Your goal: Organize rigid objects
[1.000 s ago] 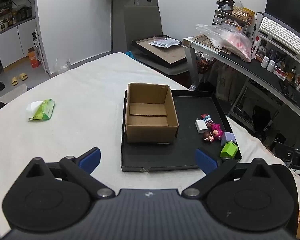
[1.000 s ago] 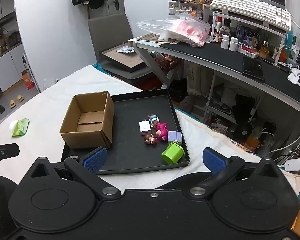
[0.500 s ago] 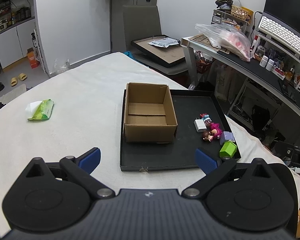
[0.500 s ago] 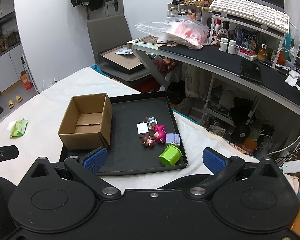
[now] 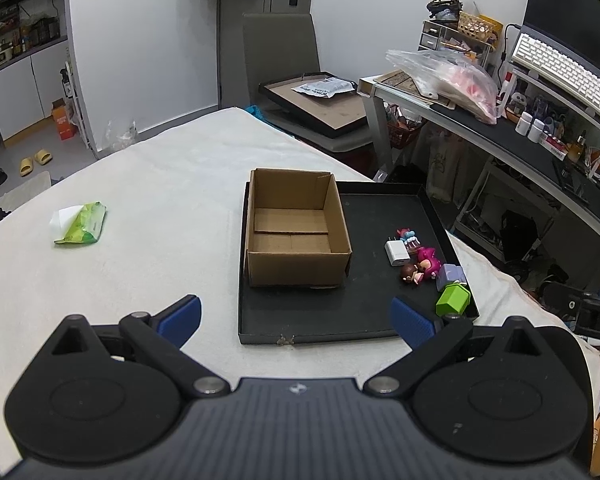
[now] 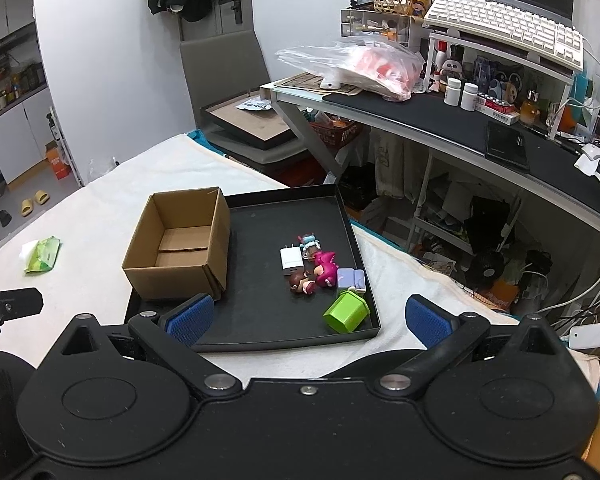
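Both cameras have drifted a little since a second ago: the tray and its load sit slightly lower and further left in the right view, and barely shift in the left one. Nothing on the tray has been touched.

Sorting has not begun, as I judge it. The left claw point(image 5: 296, 314) hangs spread wide and empty over the white cloth point(image 5: 140, 208), short of the tray's near rim. Far ahead to its left lies a green packet point(image 5: 82, 226), soft and crinkled, no part of the job. Straight ahead stands the box point(image 5: 296, 236), plain brown cardboard, open-topped, flaps folded flat inside, nothing in it. It rests on the left side of the tray point(image 5: 320, 320), a shallow matte black rectangle with thin upright walls.

The right claw point(image 6: 308, 318) is likewise spread and empty, with the near tray rim between its tips. Just ahead of it the small hard things cluster on the tray's right side: a white charger point(image 6: 291, 261), smooth and boxy with prongs up; a tiny blue-and-pink figure point(image 6: 309, 241) behind it; a pink doll point(image 6: 324, 272) and a brown-headed doll point(image 6: 302, 283), glossy and rounded, touching; a pale lilac block point(image 6: 351, 279); and nearest, a lime-green house point(image 6: 346, 312), faceted plastic, tilted by the rim.

Next, I reckon the right claw should go forward and down to the house, nearest and easiest to pinch across its flat walls, then carry it left to the box.
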### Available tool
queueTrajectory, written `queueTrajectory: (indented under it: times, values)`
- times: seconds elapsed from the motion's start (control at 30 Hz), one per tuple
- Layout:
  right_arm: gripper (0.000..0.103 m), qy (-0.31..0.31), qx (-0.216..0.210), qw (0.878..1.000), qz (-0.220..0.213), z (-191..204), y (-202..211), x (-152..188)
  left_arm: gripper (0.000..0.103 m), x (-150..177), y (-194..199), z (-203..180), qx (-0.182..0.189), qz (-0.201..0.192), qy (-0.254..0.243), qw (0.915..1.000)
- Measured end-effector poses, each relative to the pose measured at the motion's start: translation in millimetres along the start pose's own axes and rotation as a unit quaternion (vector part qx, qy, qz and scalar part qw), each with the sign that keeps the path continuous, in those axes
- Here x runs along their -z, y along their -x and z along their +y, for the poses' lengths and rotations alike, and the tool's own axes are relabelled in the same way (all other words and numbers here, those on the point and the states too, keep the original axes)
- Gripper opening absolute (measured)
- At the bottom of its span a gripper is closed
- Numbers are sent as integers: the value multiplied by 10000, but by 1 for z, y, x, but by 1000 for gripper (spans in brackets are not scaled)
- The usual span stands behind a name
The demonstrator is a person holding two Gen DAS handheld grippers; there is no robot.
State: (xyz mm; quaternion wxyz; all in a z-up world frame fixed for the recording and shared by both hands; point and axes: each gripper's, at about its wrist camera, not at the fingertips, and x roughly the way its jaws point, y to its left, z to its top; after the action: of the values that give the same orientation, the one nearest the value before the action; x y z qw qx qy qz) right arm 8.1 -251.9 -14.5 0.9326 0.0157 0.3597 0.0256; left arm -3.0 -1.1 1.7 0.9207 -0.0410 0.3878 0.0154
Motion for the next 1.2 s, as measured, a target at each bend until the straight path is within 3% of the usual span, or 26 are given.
queueTrajectory:
  times: [1.2]
  values:
    - [103,-15,-21,10000,-16,-3,-3,4,100,-2,-4,0,51,92,-26,9999]
